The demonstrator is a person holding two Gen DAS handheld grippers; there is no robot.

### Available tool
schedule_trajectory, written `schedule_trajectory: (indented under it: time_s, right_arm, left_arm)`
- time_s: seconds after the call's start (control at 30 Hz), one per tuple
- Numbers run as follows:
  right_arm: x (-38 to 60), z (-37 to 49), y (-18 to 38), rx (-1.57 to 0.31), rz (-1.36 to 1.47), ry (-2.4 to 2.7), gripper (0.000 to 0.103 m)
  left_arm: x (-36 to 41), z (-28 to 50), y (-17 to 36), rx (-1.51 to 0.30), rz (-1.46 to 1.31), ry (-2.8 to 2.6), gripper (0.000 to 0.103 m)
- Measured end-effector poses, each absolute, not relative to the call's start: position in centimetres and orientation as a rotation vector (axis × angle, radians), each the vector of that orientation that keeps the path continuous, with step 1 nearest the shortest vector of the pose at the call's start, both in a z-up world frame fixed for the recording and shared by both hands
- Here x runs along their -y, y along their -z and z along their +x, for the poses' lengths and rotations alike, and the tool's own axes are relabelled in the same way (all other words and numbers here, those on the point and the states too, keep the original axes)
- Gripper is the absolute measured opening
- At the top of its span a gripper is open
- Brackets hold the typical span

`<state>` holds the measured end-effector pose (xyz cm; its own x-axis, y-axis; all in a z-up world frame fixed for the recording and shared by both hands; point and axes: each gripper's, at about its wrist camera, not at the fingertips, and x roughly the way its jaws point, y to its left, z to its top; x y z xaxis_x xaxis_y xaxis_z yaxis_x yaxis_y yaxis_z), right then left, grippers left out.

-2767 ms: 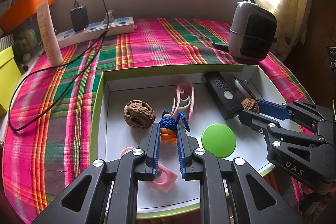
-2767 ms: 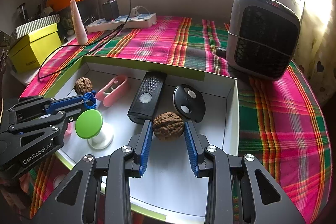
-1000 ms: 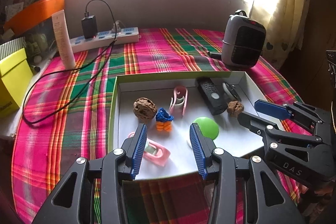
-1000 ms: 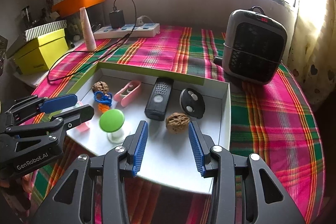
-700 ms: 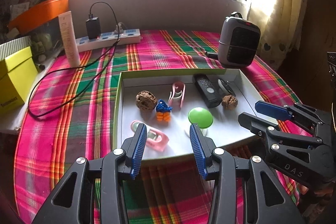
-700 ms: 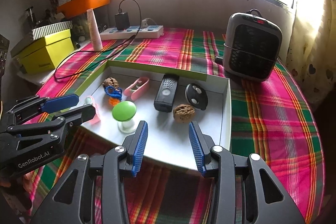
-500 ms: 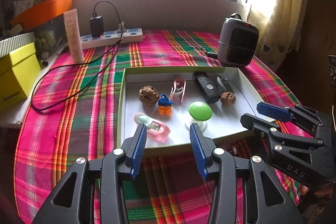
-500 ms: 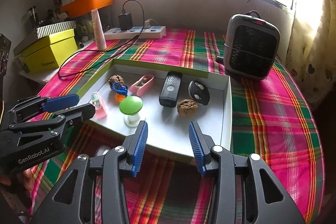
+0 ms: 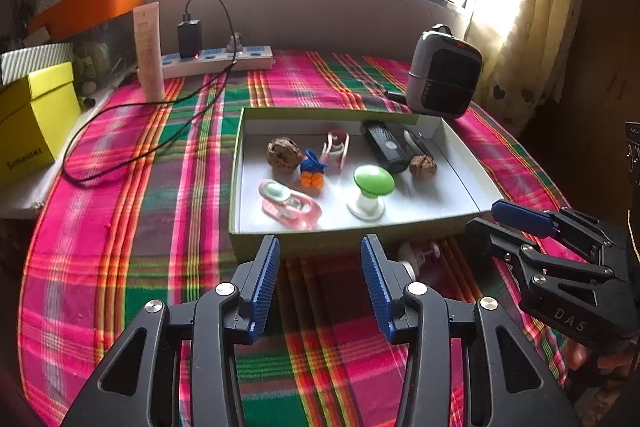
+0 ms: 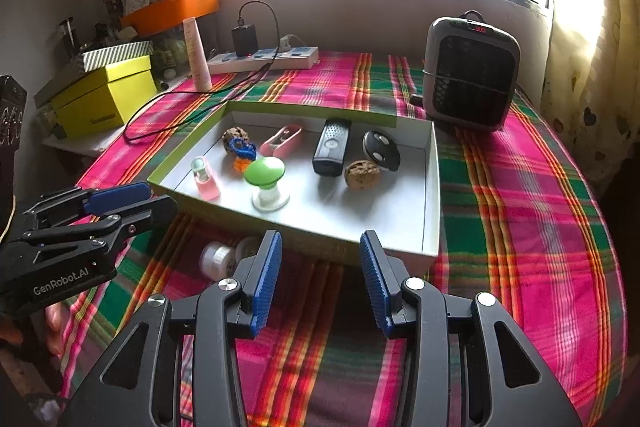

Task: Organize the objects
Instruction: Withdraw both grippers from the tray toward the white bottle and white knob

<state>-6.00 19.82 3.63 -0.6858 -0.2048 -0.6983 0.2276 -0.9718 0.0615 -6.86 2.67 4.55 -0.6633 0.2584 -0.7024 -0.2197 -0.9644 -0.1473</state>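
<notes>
A white box with a green rim (image 9: 236,163) (image 10: 434,187) lies on the plaid cloth. It holds two walnuts (image 9: 283,154) (image 10: 362,174), a blue-and-orange knot toy (image 9: 313,169), a pink clip (image 9: 336,147), a black remote (image 10: 332,146), a black key fob (image 10: 381,145), a green mushroom-shaped knob (image 9: 373,183) and a pink clipper (image 9: 290,203). My left gripper (image 9: 320,247) hovers open and empty in front of the box's near wall. My right gripper (image 10: 320,241) does the same further right. A small white jar (image 10: 218,259) lies outside the box, by its near wall.
A grey heater (image 10: 470,75) stands behind the box at the right. At the back left are a power strip (image 9: 216,61) with a charger and a trailing black cable, a standing tube (image 9: 148,59) and a yellow box (image 9: 32,115).
The left gripper let go of the knot toy and the right gripper let go of a walnut. Both then drew back out of the box, which now looks farther away.
</notes>
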Motion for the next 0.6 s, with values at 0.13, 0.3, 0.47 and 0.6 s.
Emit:
schedule_trajectory:
  time_s: [0.13, 0.3, 0.47, 0.6]
  right_arm:
    - [-19.8, -5.4, -3.4, -0.03, 1.113, 2.677, 0.042]
    - [-19.7, -4.7, -2.8, -0.018, 1.123, 2.661, 0.048]
    - [-19.9, -4.2, -2.3, 0.007, 1.136, 2.652, 0.051]
    - [-20.1, -3.7, -1.9, 0.014, 1.148, 2.65, 0.051]
  left_arm:
    - [-3.0, -6.2, -4.0, 0.085, -1.142, -2.614, 0.043]
    - [-3.6, -5.6, -3.4, 0.079, -1.157, -2.581, 0.045]
    - [-4.1, -5.3, -3.0, 0.072, -1.168, -2.558, 0.045]
    - [-4.4, -5.0, -2.7, 0.075, -1.174, -2.538, 0.045]
